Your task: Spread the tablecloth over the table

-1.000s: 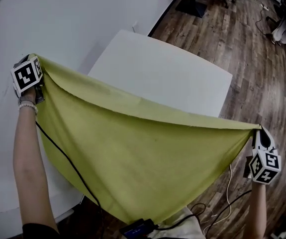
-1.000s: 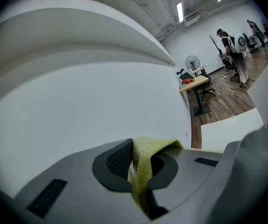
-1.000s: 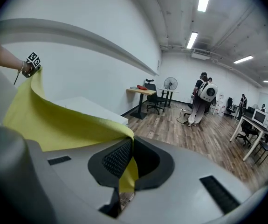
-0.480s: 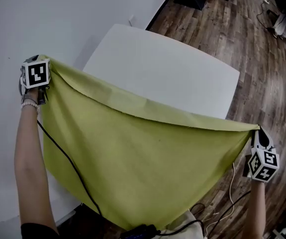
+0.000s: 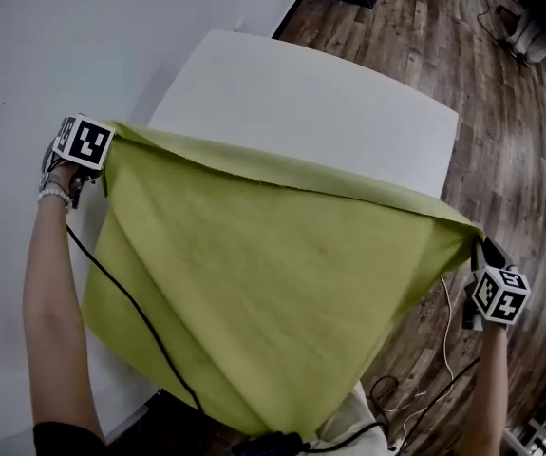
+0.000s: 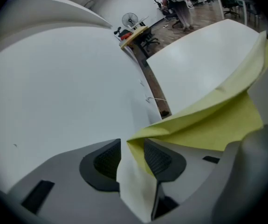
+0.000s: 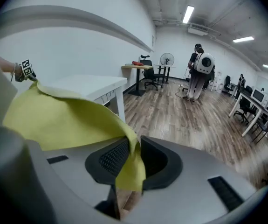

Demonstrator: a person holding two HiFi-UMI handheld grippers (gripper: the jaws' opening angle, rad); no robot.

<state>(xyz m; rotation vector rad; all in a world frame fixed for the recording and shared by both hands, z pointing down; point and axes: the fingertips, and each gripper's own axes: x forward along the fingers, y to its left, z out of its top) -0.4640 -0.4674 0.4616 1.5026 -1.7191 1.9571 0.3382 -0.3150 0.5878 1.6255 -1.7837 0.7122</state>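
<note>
Opening left tool (image 6: pixel 132 158), tablecloth (image 6: pixel 217 120) corner between

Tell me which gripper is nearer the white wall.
Left. The left gripper hangs beside the white wall; the right gripper is across the white table, over the wooden floor. Both grippers' fingers are opening with the yellow-green tablecloth between them.

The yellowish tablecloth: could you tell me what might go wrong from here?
The left gripper's jaws are opening around the yellowish tablecloth's corner with the white table's far half bare: it may land short.
The right gripper, opening on its corner, hangs beyond the table edge: that side may slide off.
</note>
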